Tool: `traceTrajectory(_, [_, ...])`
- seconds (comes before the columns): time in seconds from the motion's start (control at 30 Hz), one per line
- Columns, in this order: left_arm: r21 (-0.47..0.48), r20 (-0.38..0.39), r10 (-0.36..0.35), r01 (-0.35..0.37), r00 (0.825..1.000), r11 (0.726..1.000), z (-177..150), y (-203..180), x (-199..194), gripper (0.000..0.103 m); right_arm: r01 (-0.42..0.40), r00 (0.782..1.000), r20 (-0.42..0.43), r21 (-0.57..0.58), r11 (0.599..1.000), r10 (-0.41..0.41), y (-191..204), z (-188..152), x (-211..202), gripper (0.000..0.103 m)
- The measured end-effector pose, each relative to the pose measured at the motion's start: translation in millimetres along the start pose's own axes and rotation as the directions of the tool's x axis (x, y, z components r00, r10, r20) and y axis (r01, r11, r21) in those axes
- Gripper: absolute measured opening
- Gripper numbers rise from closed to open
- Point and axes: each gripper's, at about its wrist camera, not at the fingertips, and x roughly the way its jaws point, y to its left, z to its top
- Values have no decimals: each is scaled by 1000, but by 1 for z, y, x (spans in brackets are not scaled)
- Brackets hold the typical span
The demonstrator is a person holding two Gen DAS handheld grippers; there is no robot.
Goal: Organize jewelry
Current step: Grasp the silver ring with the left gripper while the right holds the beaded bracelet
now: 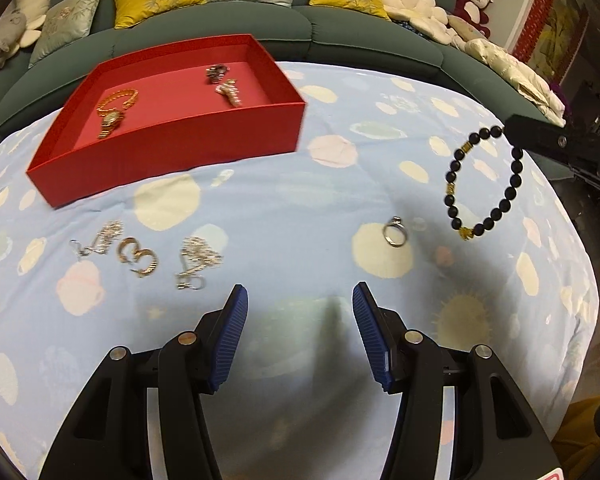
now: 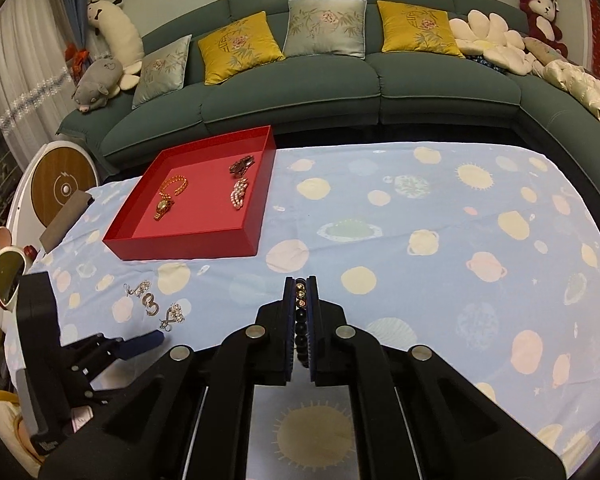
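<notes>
A green sofa [image 2: 340, 92] is lined with cushions [image 2: 240, 46] and plush toys [image 2: 100, 80]; white curtains [image 2: 16, 92] are hung at left.

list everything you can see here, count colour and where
red tray: 1, red, far left on the cloth
gold watch: 1, gold, in the tray, left
dark brooch: 1, dark, in the tray, right
pearl piece: 1, pale, in the tray, near the brooch
hoop earrings: 2, gold, on the cloth, near left
silver pieces: 2 clusters, silver, either side of the hoops
ring: 1, silver, on the cloth, centre right
bead bracelet: 1, black with gold, hanging from the right gripper
tablecloth: 1, blue, planet print
sofa: 1, green, behind
left gripper: open, empty
right gripper: shut on the bracelet
</notes>
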Motion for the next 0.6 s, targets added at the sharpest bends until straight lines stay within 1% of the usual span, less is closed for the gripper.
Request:
traceTrajectory(0.17, [30, 2, -17, 16, 1000, 999, 14, -46, 20, 53, 13, 1000, 11, 35, 999, -14, -18, -1, -11, 4])
traceTrajectory(0.3, [37, -20, 9, -9, 1000, 999, 19, -65, 41, 52, 29, 1000, 7, 61, 998, -29, -34, -5, -16, 4])
traceTrajectory(0.37, [48, 1, 45, -45, 999, 998, 20, -71, 44, 51, 35, 999, 5, 74, 997, -35, -42, -8, -17, 4])
traceTrajectory(0.4, [56, 3, 56, -56, 998, 997, 20, -74, 46, 48, 38, 999, 3, 80, 996, -38, -46, -9, -17, 4])
traceTrajectory(0.43, [64, 12, 71, -71, 997, 995, 21, -75, 47, 41, 39, 999, 1, 85, 996, -40, -49, -10, -17, 4])
traceTrajectory(0.47, [72, 20, 86, -87, 996, 994, 22, -77, 49, 38, 39, 999, -1, 90, 995, -39, -52, -11, -17, 4])
traceTrajectory(0.53, [86, 32, 108, -110, 994, 990, 23, -78, 50, 21, 39, 999, -3, 95, 995, -39, -57, -13, -18, 4])
traceTrajectory(0.57, [87, 36, 115, -117, 993, 989, 24, -78, 51, 17, 38, 999, -3, 97, 995, -38, -59, -13, -19, 4])
traceTrajectory(0.6, [84, 37, 114, -116, 993, 990, 25, -78, 51, 16, 35, 999, -4, 100, 994, -35, -60, -14, -19, 4])
